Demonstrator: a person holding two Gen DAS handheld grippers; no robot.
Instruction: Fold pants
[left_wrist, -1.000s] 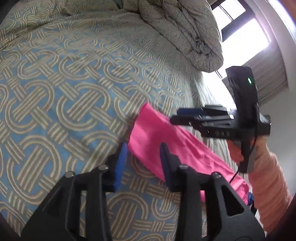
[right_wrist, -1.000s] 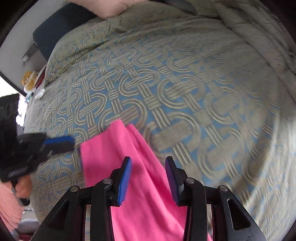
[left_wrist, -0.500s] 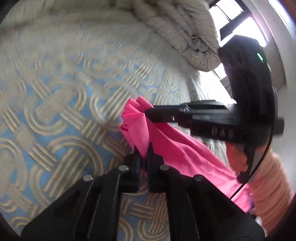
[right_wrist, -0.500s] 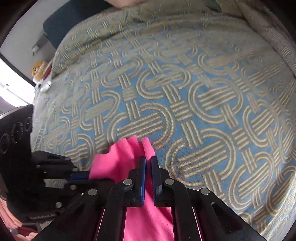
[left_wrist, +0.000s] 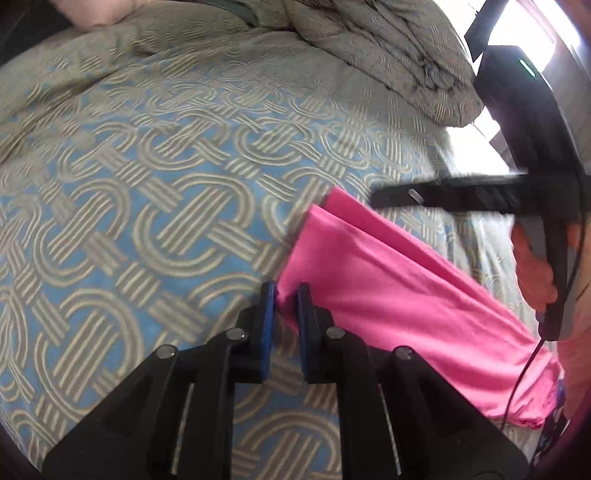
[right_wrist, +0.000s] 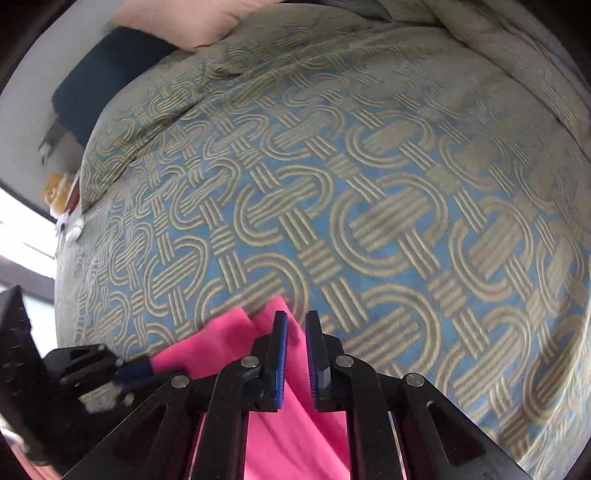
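The pink pants (left_wrist: 388, 291) lie on the patterned bedspread (left_wrist: 147, 206), stretching from the middle toward the lower right. My left gripper (left_wrist: 283, 295) has its blue pads a small way apart with a pinch of the pants' near corner between them. My right gripper (right_wrist: 296, 325) stands over the far corner of the pants (right_wrist: 288, 424), its jaws a little apart with pink cloth showing in the gap. The right gripper also shows as a dark bar in the left wrist view (left_wrist: 443, 195), the left one in the right wrist view (right_wrist: 122, 369).
A bunched duvet (left_wrist: 388, 48) lies at the back right by a bright window. A pink pillow (right_wrist: 177, 22) and a dark headboard (right_wrist: 99, 85) are at the bed's far end. Small items sit on a ledge (right_wrist: 61, 192) beside the bed.
Both grippers closed on the pants' end corners half a second ago; now both jaws have parted slightly. The cloth, bunched then, lies flatter and the grippers have drawn back.
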